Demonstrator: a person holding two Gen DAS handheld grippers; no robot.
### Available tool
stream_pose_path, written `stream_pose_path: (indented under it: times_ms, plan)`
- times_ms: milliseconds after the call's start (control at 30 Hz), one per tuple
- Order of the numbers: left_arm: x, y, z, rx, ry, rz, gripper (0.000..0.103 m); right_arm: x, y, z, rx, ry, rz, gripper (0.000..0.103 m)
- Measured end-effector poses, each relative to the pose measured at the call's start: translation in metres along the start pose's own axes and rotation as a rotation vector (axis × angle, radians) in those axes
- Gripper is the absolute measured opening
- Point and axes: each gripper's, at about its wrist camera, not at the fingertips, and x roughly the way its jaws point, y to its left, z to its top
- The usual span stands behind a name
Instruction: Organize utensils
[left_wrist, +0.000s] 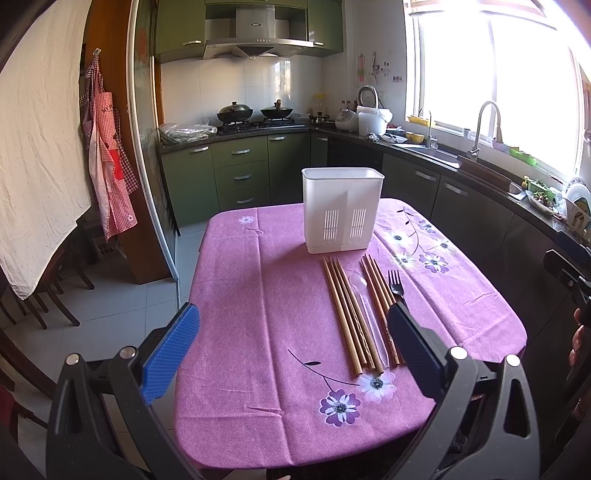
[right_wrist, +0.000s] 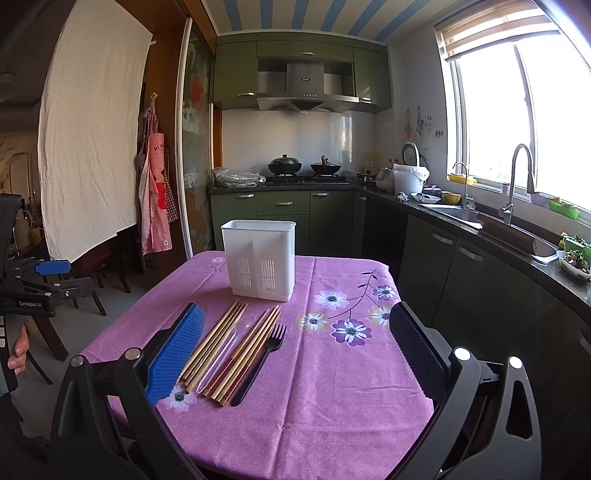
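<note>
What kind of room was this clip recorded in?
A home kitchen, most likely. Green cabinets run under a range hood with woks on a stove, and a sink with a tall faucet sits below the window. The work surface is a table with a purple floral tablecloth.

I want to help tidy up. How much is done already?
Nothing is put away yet. The white holder looks empty from here. Both the left hand-held gripper and the right hand-held gripper are open, holding nothing. Still left on the tablecloth: the chopsticks, the clear spoon and the black fork.
</note>
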Motion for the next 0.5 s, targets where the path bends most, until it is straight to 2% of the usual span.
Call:
stream_pose_path:
  times_ms: [500]
  plan:
    - [0.0015,0.0014,-0.0004,0.001,0.013,0.001,0.097,0.0072,0.0036,-0.0045,0.003,0.021,0.006,0.099]
